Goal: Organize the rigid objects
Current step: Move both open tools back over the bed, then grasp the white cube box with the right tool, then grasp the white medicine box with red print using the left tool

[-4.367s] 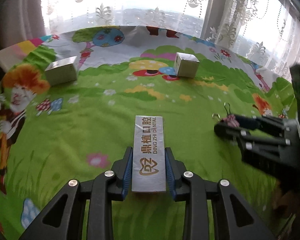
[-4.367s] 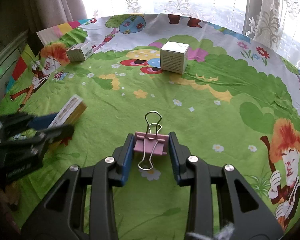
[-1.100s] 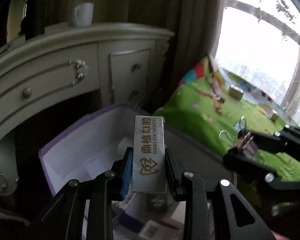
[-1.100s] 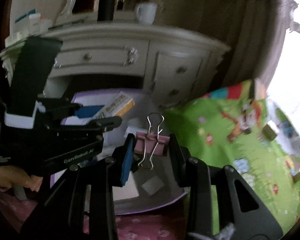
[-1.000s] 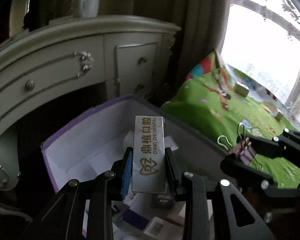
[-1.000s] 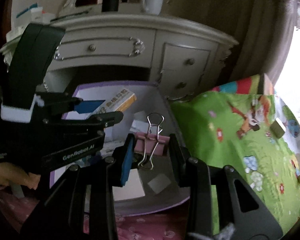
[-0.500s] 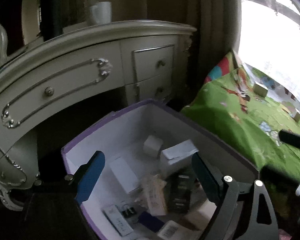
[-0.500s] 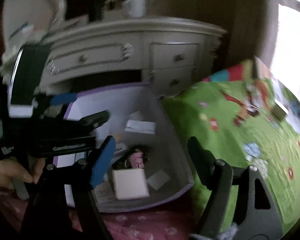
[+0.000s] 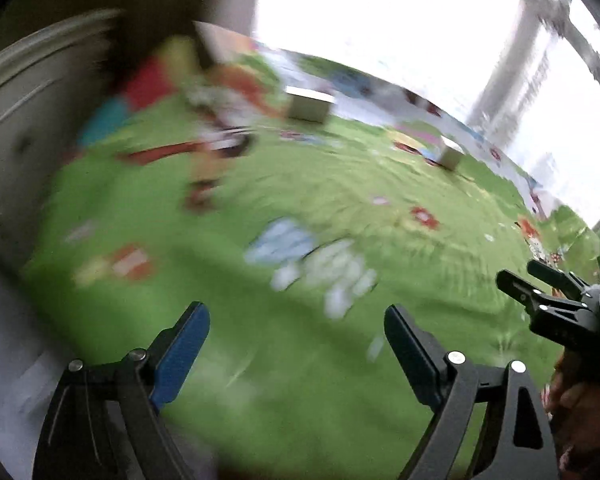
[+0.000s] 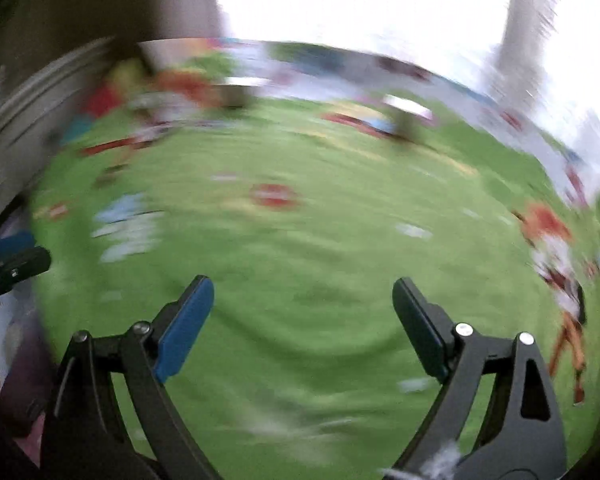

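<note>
While both frames blur, the left gripper (image 9: pixel 296 330) and right gripper (image 10: pixel 303 302) hang with jaws released, the right's just widened, nothing between, above the green cloth (image 9: pixel 260 248).

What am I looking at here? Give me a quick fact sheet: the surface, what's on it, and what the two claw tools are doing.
surface: green cartoon-print cloth
objects on cloth: near box at the far left; far box further right, both blurred
left gripper: open, nothing between its blue-padded fingers; its jaws have just been opening
right gripper: open, empty; its jaws have just been opening
background: bright window; pale cabinet at left
image quality: heavy motion blur
</note>
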`<state>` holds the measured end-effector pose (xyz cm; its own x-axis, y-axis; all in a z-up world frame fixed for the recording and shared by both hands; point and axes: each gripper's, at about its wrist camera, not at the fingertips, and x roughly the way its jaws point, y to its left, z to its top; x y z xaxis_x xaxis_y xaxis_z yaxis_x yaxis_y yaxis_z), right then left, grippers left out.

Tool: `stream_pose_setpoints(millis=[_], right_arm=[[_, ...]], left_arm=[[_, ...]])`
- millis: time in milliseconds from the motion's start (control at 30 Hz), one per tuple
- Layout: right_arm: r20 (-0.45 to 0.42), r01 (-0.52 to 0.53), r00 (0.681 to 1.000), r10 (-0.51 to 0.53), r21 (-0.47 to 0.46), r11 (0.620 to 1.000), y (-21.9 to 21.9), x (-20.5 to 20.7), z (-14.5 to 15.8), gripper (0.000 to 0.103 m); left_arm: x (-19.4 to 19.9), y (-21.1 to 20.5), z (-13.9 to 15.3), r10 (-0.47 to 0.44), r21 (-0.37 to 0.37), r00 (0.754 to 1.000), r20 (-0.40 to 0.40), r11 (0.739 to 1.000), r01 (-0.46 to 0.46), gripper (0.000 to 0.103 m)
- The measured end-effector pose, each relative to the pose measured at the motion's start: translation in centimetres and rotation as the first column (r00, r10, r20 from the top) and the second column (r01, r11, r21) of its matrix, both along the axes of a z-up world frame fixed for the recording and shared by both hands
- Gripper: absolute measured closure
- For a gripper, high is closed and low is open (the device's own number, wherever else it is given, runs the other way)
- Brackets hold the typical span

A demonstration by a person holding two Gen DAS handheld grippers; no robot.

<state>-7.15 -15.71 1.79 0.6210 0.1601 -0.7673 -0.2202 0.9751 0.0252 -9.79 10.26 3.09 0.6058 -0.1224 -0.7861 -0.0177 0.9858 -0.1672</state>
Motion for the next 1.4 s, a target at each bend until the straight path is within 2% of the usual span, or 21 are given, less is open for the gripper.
stream_pose_setpoints(millis=[167,233,267,333,367,567,700,733,767,800,867,933,1000,1100,1267,1333,1400], right_arm=[[-0.111,0.162,0.982,-0.155,0.055,0.985,-6.8,7.3,-2.4,0.010],[-0.141,0.199,0.972,-0.186,0.081,0.977,-7.6,9.7,-3.0,0.009],[-0.123,0.214,0.971,-0.203,0.087,0.973,-7.8,11.2,-3.0,0.009],[-0.128,0.227,0.968,-0.214,0.098,0.969,-7.8,13.5,-3.2,0.008],[-0.128,0.228,0.968,-0.214,0.105,0.968,-7.4,14.5,-3.2,0.008],[-0.128,0.252,0.963,-0.236,0.129,0.959,-4.6,22.4,-3.5,0.007],[-0.113,0.267,0.960,-0.258,0.073,0.961,-3.3,26.5,-3.8,0.007],[-0.096,0.266,0.961,-0.260,0.055,0.963,-3.1,26.6,-3.9,0.021],[-0.069,0.274,0.960,-0.272,0.021,0.961,-3.1,26.3,-3.8,0.058],[-0.057,0.266,0.962,-0.265,0.003,0.964,-3.1,25.9,-3.7,0.058],[-0.057,0.208,0.977,-0.206,0.036,0.977,-3.6,24.5,-3.7,0.058],[-0.045,0.145,0.988,-0.145,-0.004,0.989,-3.2,22.3,-3.4,0.058],[-0.042,0.098,0.994,-0.098,-0.005,0.995,-3.3,19.8,-3.1,0.058],[-0.040,0.088,0.995,-0.088,0.004,0.996,-3.7,17.6,-2.9,0.058],[-0.032,0.089,0.995,-0.091,-0.051,0.995,-2.8,17.7,-2.9,0.058],[-0.035,0.090,0.995,-0.092,-0.040,0.995,-3.0,17.7,-2.8,0.057],[-0.036,0.090,0.995,-0.092,-0.039,0.995,-3.1,17.7,-2.8,0.057]], left_arm=[[8.7,-3.6,-2.2,0.015,0.075,0.999,-0.045,0.997,-0.012,0.013],[10.7,-3.8,-2.8,0.029,0.090,0.998,-0.055,0.996,-0.024,0.013],[11.5,-3.8,-3.1,0.041,0.133,0.998,-0.046,0.990,-0.035,0.012],[12.2,-3.7,-3.8,0.042,0.178,0.999,-0.022,0.983,-0.037,0.002],[12.5,-3.3,-3.8,0.044,0.156,0.999,-0.021,0.987,-0.040,0.000],[12.5,-3.4,-3.8,0.047,0.171,0.999,-0.020,0.984,-0.043,0.000],[12.5,-3.3,-3.8,0.047,0.169,0.999,-0.021,0.985,-0.043,0.000],[12.5,-3.4,-3.8,0.047,0.170,0.999,-0.021,0.984,-0.043,0.000],[12.5,-3.5,-3.9,0.048,0.172,0.999,-0.020,0.984,-0.044,0.000],[12.5,-3.5,-3.9,0.048,0.171,0.999,-0.020,0.984,-0.044,0.000],[12.3,-3.5,-3.8,0.048,0.171,0.999,-0.020,0.984,-0.044,0.000],[12.4,-3.6,-3.8,0.050,0.170,0.999,-0.021,0.984,-0.045,0.000],[13.2,-3.6,-3.9,0.032,0.171,0.999,-0.031,0.985,-0.026,0.000],[16.5,-3.5,-3.9,-0.014,0.176,0.998,-0.061,0.984,0.024,0.000],[24.8,-2.1,-3.9,0.055,0.164,0.993,-0.103,0.986,-0.038,0.000],[27.0,-1.5,-3.6,0.105,0.113,0.987,-0.124,0.989,-0.091,0.000],[27.8,-0.4,-2.9,0.189,-0.038,0.969,-0.156,0.980,-0.197,0.000]])
